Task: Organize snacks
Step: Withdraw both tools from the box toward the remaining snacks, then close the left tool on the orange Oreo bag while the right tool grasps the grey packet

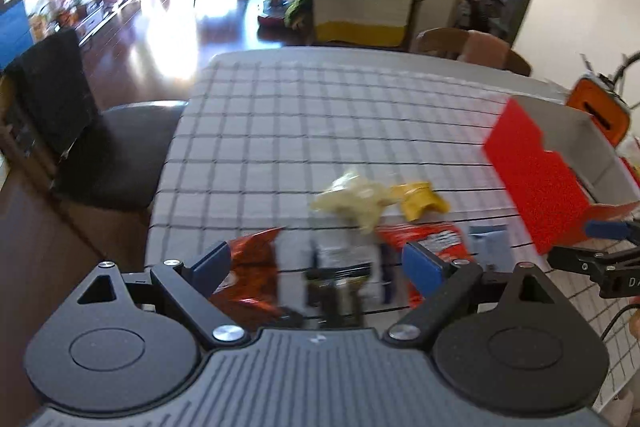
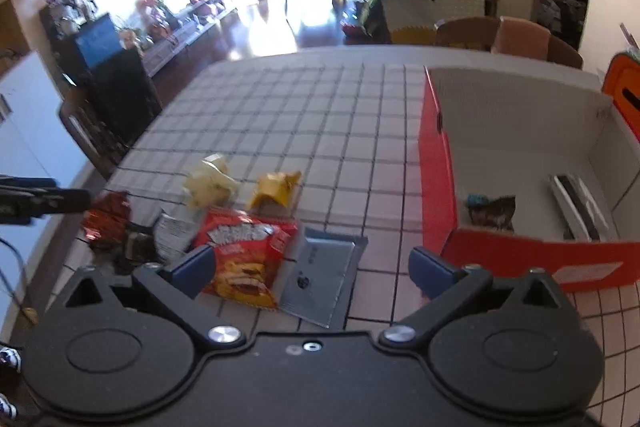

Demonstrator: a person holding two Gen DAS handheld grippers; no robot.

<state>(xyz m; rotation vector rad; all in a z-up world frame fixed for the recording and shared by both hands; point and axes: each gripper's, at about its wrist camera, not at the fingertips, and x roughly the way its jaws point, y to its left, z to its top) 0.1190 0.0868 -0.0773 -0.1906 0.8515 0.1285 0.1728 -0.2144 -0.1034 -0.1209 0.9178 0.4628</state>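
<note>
Both the left gripper (image 1: 316,261) and right gripper (image 2: 314,263) hover low with jaws spread wide, empty, over the snack packets (image 2: 244,255) at lower centre.

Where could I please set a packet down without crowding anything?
Free: the checked tablecloth beyond the yellow packet, left of the red box; also the box floor's far half. Crowded: the near pile around the red snack bag.

Red box (image 1: 540,183) cut by the right edge; motion blur smears the white packet (image 1: 344,255).
</note>
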